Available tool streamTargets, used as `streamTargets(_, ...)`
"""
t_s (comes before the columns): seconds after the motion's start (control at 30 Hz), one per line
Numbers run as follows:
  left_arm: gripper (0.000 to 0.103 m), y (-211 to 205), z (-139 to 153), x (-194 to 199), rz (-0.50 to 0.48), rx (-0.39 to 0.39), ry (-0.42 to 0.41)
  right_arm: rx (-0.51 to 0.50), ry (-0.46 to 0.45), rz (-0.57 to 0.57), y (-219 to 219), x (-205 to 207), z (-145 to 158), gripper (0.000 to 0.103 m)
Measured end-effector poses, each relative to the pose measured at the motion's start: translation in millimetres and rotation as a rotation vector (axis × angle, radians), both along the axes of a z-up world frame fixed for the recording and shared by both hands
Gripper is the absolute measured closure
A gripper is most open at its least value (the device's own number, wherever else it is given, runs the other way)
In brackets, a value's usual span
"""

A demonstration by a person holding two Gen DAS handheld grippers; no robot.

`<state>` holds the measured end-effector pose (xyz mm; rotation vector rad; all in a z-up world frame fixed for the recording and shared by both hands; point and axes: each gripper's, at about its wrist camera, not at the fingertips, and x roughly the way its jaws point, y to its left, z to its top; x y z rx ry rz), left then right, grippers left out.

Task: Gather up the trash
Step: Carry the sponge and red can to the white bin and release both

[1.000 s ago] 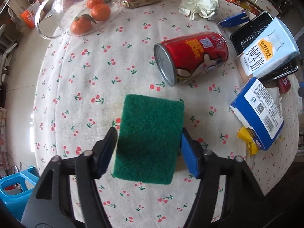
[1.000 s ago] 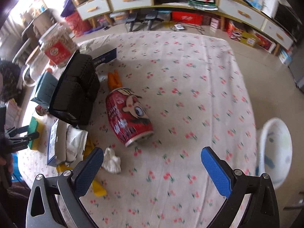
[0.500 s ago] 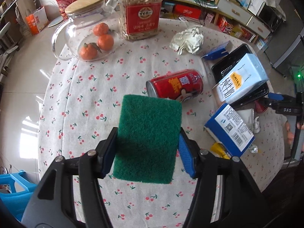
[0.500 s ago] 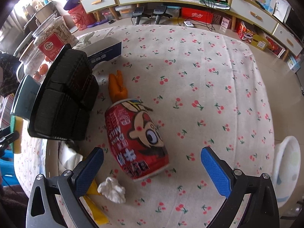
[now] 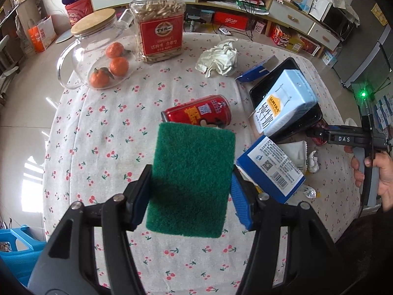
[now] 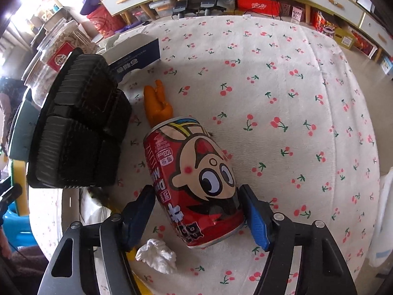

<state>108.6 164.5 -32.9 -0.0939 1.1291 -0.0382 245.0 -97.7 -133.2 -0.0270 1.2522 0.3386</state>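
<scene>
A green scouring pad (image 5: 191, 182) hangs above the cherry-print tablecloth (image 5: 110, 135), and my left gripper (image 5: 191, 174) is shut on its two long edges. A red cartoon milk can (image 6: 196, 182) lies on its side in the right wrist view. My right gripper (image 6: 196, 191) straddles its lower half and its jaws are closing, the pads close beside the can's sides. A second red can (image 5: 196, 113) lies just beyond the pad. Other trash shows: crumpled white paper (image 5: 218, 59), a small tissue wad (image 6: 157, 258), orange peel (image 6: 157, 103) and a blue-white carton (image 5: 270, 169).
A black plastic tray (image 6: 78, 132) stands left of the cartoon can, with a pale blue milk box (image 5: 285, 103) on it. A nut jar (image 5: 159, 24) and a glass jug of oranges (image 5: 98, 56) stand at the far side. A hand (image 5: 383, 172) holds the right tool.
My right gripper came down over the cartoon can and its jaws narrowed from wide open to the can's sides. My left gripper rose with the green pad, so the table looks farther away.
</scene>
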Motion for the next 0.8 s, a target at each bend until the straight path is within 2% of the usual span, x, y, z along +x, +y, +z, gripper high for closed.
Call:
streamTargets(0.27,0.042,-24,7,-4,-0.048,0.001,-0.027,0.044,-0.05,-0.004,-16,-23,31,0.034)
streamTargets(0.53,0.042,-68,10,-4,-0.135,0.0,-0.051,0.07,-0.087,-0.026,-45,-49,50,0.034)
streamTargets(0.8,0.042,-123,15,0,-0.24,-0.023,-0.069,0.098,-0.13,-0.106,-101,-81,72,0.034)
